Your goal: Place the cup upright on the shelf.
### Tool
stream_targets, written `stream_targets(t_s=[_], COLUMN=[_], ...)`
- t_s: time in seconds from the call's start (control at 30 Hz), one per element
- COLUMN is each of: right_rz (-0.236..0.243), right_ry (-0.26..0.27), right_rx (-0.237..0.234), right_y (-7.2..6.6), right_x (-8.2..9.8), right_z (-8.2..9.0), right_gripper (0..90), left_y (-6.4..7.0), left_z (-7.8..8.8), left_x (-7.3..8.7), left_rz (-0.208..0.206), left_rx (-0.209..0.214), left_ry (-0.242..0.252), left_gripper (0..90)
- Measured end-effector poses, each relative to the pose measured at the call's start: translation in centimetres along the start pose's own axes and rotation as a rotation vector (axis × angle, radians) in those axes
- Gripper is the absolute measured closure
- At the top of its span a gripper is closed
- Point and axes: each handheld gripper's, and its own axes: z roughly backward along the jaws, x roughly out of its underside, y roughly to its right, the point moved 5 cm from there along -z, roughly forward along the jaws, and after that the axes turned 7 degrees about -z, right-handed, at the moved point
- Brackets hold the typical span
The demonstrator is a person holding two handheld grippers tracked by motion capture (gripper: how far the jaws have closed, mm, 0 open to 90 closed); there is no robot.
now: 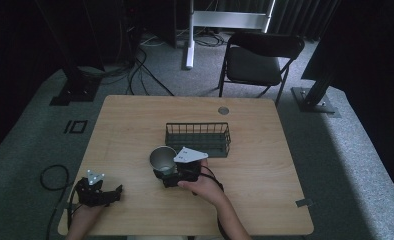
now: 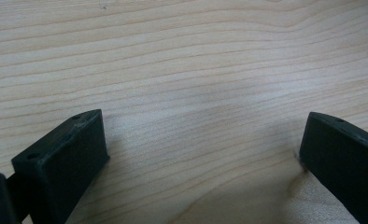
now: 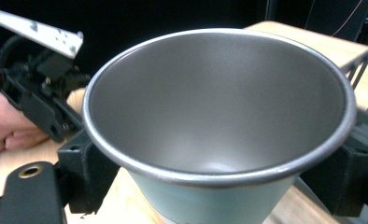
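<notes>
A metal cup point(image 1: 162, 159) with a pale blue outside sits near the table's middle, just in front of a black wire basket point(image 1: 197, 134). My right gripper point(image 1: 166, 176) is shut on the cup, one jaw on each side of its wall. In the right gripper view the cup point(image 3: 219, 107) is empty and tilted toward the camera, held in the right gripper point(image 3: 218, 182). My left gripper point(image 1: 116, 192) rests at the table's front left, open. In the left gripper view the left gripper point(image 2: 201, 158) has its jaws wide apart over bare wood.
The wooden table point(image 1: 135, 125) has a round grommet point(image 1: 223, 110) near its far edge. A black folding chair point(image 1: 257, 60) stands behind the table, and cables lie on the floor. The right gripper view shows the basket's wire point(image 3: 364, 70) to the right and the left gripper point(image 3: 37, 98) farther off.
</notes>
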Motion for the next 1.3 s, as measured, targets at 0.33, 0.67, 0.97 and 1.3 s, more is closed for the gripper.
stream_targets(t_s=[0.33,0.67,0.97,1.3], right_rz=[0.031,0.032,0.003,-0.038], right_ry=[0.049,0.107,0.156,0.208], right_rx=[0.029,0.100,0.211,0.354], right_y=[-0.2,0.8,3.2,6.4], right_x=[-3.7,-7.0,-8.7,-9.2], right_z=[0.9,2.3,3.6,4.8], right_gripper=[14.0,14.0,14.1,14.1], left_y=[0.0,0.0,0.0,0.0], left_z=[0.0,0.0,0.0,0.0], left_x=[0.0,0.0,0.0,0.0], left_rz=[0.001,0.001,0.001,0.003], left_rx=[0.001,0.002,0.001,0.001], left_ry=[0.000,-0.002,0.000,0.001], left_gripper=[1.5,1.5,1.5,1.5])
